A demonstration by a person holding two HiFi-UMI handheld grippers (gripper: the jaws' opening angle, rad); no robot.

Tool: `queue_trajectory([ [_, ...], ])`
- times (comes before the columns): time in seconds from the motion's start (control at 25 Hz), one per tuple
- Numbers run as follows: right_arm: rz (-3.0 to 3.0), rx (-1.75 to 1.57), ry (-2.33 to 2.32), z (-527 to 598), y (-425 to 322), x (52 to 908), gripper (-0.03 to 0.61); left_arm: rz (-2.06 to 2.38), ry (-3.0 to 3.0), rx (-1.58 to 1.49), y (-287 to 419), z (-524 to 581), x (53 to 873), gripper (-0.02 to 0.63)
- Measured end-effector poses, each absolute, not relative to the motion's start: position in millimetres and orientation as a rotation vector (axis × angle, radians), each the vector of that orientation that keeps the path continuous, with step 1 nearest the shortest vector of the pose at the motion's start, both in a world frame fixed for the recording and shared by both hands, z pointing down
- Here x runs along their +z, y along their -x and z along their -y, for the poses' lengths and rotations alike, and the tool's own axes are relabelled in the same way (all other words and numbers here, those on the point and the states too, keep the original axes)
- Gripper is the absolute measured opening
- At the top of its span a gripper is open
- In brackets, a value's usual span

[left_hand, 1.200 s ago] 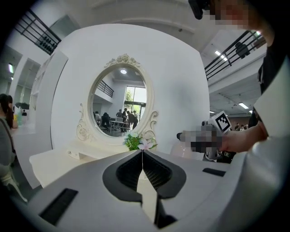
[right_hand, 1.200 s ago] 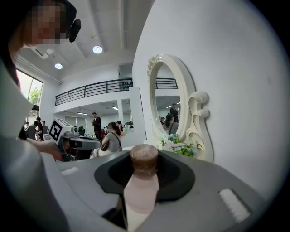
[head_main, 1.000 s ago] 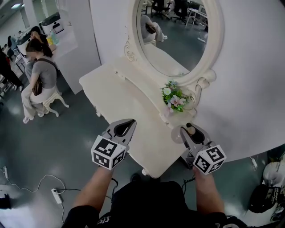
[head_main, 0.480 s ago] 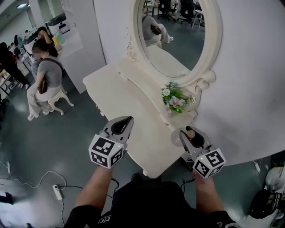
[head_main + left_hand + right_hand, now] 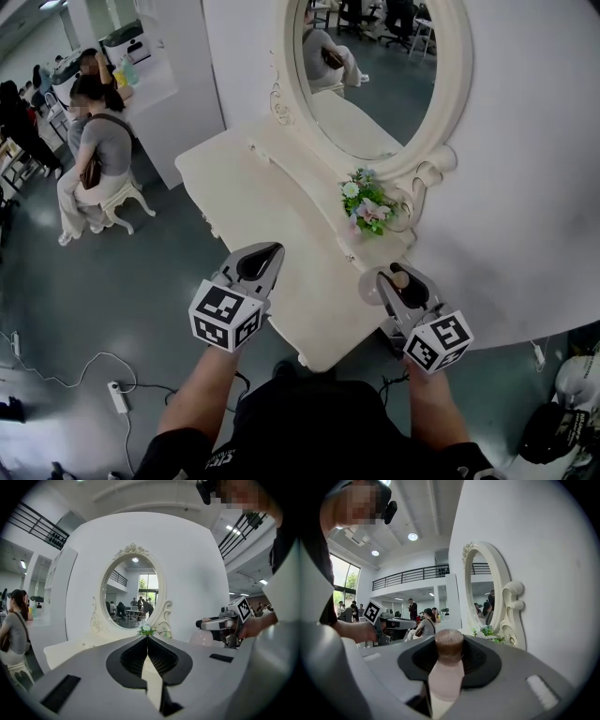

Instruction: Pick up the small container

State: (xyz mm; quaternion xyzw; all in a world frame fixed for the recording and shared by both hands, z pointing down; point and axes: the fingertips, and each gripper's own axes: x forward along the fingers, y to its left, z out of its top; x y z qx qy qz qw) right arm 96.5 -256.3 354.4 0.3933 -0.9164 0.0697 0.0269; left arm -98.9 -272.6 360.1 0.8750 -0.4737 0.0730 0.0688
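Note:
The small container (image 5: 445,670) is a pale pink bottle with a brown cap (image 5: 449,644). It stands upright between the jaws of my right gripper (image 5: 392,276), which is shut on it. In the head view the container (image 5: 400,278) is held above the near right end of the cream dressing table (image 5: 272,202). From the left gripper view it (image 5: 202,638) shows hanging under the right gripper (image 5: 213,624). My left gripper (image 5: 270,251) hovers over the table's near edge, jaws shut with nothing between them (image 5: 147,637).
An oval mirror (image 5: 375,66) rises behind the table against the white wall, with a small bunch of flowers (image 5: 367,204) at its base. A person sits on a stool (image 5: 94,159) at the far left. A cable and power strip (image 5: 117,396) lie on the floor.
The head view has drifted slightly. Both grippers keep their places, and the container stays in the right jaws.

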Motion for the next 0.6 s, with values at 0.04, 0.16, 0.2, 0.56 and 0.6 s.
queue_trajectory([
  [0.04,2.832,0.211,-1.213,256.7,-96.4,353.2,0.135,1.427,-2.635,0.221,98.4,272.6,360.3,0.005],
  [0.16,2.837,0.193,-1.204,257.0,-95.0,347.8,0.135,1.432,-2.635,0.224,98.0,271.3,360.4,0.005],
  [0.2,2.841,0.189,-1.201,257.3,-94.3,345.9,0.135,1.433,-2.634,0.224,98.2,270.9,360.5,0.005],
  [0.56,2.865,0.181,-1.179,254.4,-94.3,336.9,0.135,1.439,-2.625,0.222,94.3,268.3,363.0,0.005],
  [0.6,2.867,0.180,-1.177,254.0,-94.3,336.5,0.135,1.440,-2.623,0.222,94.1,268.2,363.1,0.005],
])
